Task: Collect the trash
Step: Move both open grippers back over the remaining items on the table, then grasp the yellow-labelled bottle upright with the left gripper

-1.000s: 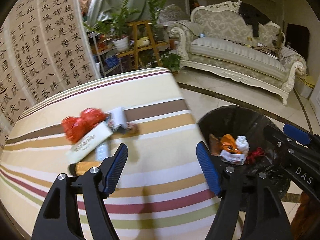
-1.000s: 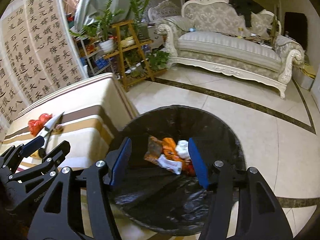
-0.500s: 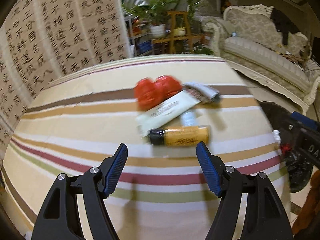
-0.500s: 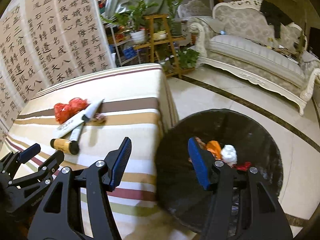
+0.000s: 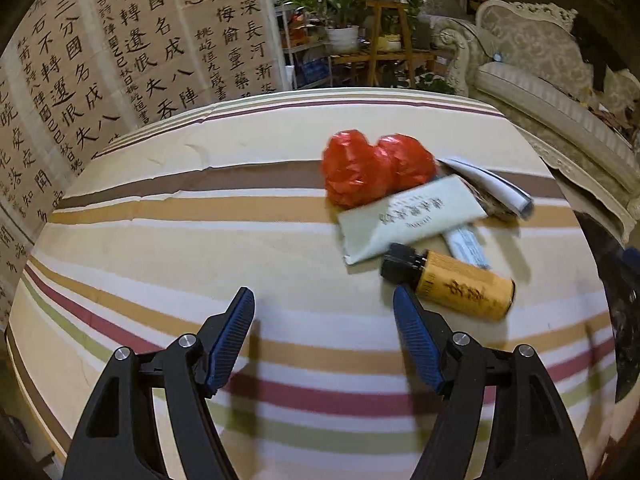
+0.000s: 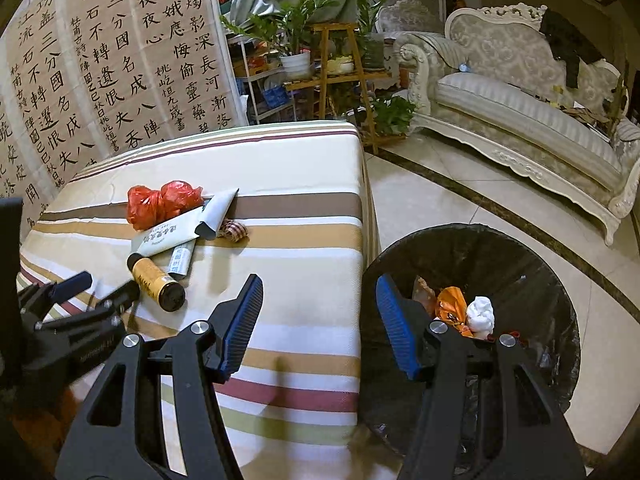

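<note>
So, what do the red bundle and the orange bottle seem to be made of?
Red bundle: thin glossy plastic film, probably a crumpled bag, judging by its sharp shiny creases. Orange bottle: smooth matte orange body with a ribbed black cap, likely plastic; the blur leaves it uncertain.

On the striped table (image 6: 304, 168) the trash lies in one cluster: a crumpled red plastic bag (image 5: 372, 168) farthest, a pale green paper packet (image 5: 412, 216) overlapping its near edge, a small white packet (image 5: 466, 246) under that, and nearest, an orange bottle (image 5: 456, 284) with a black cap, on its side. Right of the table, the black-lined bin (image 6: 520, 264) holds orange and white scraps.
</note>
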Action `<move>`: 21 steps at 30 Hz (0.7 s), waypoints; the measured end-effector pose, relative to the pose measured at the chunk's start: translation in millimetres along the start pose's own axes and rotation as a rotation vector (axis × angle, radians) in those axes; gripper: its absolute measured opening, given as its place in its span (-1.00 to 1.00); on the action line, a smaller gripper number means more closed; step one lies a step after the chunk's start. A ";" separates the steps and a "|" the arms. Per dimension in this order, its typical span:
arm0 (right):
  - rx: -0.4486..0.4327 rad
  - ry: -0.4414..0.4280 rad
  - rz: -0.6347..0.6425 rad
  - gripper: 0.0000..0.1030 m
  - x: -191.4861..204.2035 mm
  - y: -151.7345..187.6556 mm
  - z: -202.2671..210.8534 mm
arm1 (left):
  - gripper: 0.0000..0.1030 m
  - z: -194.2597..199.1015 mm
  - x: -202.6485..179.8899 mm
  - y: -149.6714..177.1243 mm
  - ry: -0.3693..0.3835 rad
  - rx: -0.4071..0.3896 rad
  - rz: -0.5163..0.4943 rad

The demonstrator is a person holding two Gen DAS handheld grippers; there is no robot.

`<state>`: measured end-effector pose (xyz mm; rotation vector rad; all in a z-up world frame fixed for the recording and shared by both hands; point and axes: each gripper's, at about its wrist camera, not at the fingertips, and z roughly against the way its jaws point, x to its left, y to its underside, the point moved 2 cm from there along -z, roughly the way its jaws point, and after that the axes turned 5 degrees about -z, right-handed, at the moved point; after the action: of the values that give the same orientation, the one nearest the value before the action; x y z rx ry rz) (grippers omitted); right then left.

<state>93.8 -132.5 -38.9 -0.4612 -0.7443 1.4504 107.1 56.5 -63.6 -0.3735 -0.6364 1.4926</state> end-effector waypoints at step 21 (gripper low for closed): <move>-0.015 -0.031 -0.037 0.13 -13.2 4.4 7.3 | 0.45 9.3 -25.6 -24.3 0.044 -0.026 0.045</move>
<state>86.2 -146.2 -39.2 -0.4351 -0.7856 1.4212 122.0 28.3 -45.9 -0.4418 -0.6169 1.5161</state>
